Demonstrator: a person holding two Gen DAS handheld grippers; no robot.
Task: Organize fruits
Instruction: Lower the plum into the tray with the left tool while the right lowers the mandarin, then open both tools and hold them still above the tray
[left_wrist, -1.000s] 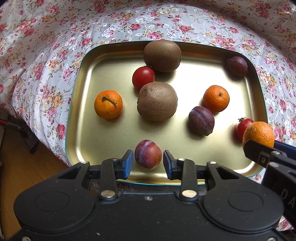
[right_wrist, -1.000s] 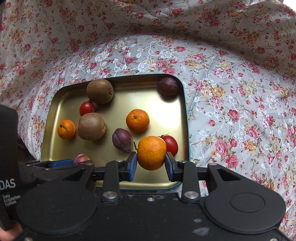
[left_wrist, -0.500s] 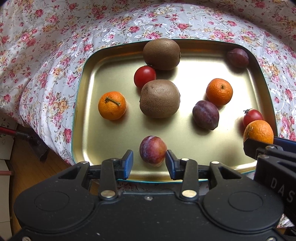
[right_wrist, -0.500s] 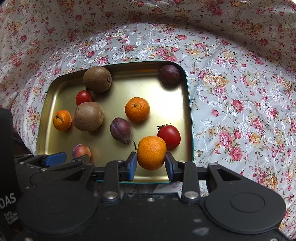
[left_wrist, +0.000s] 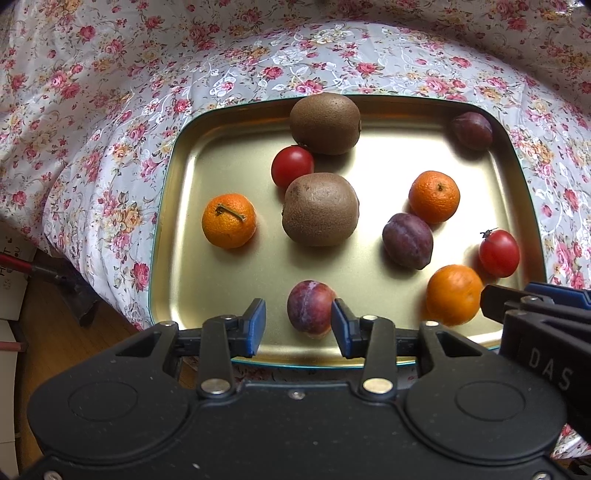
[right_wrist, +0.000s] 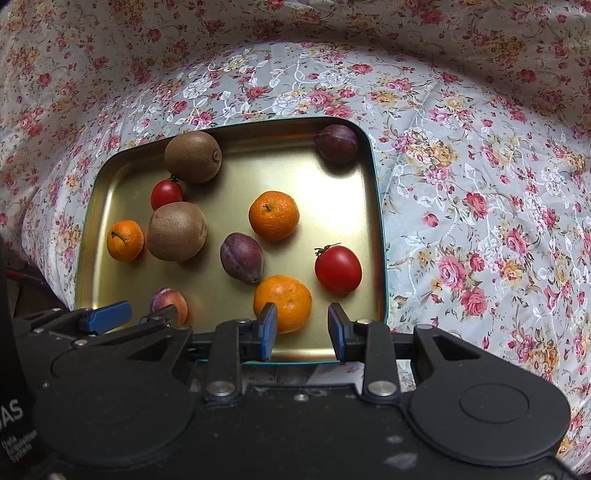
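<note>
Ten fruits are lying loose in the tray (left_wrist: 166, 236): two kiwis, three oranges, three plums, two tomatoes, kinds mixed and not grouped. The tray is sitting on a flowered cloth (left_wrist: 110, 110); what is under it cannot be told.

Left claw (left_wrist: 298, 325) is standing spread, straddling the near plum (left_wrist: 311, 311); its right pad is touching or nearly touching the skin, its left pad is clear. Right claw (right_wrist: 302, 330) is also spread, pinching nothing; the near orange (right_wrist: 282, 302) is lying just ahead of its left pad, off centre.

Risks, as judged:
- Round fruit on smooth metal: an uneven close may be pushing the plum sideways rather than seizing it.
- Plum is looking soft; a hard squeeze may be bruising it.
- Right claw closing as placed would be catching only the orange's edge and flicking it toward the tomato (right_wrist: 338, 269) or middle plum (right_wrist: 242, 256).
- Both claws are working close together at the near rim; a collision is possible.

View differences: left view is showing the near plum whole between the pads; right view is showing only its top behind the left claw. Right view is showing the orange's offset and the cloth right of the tray.
</note>
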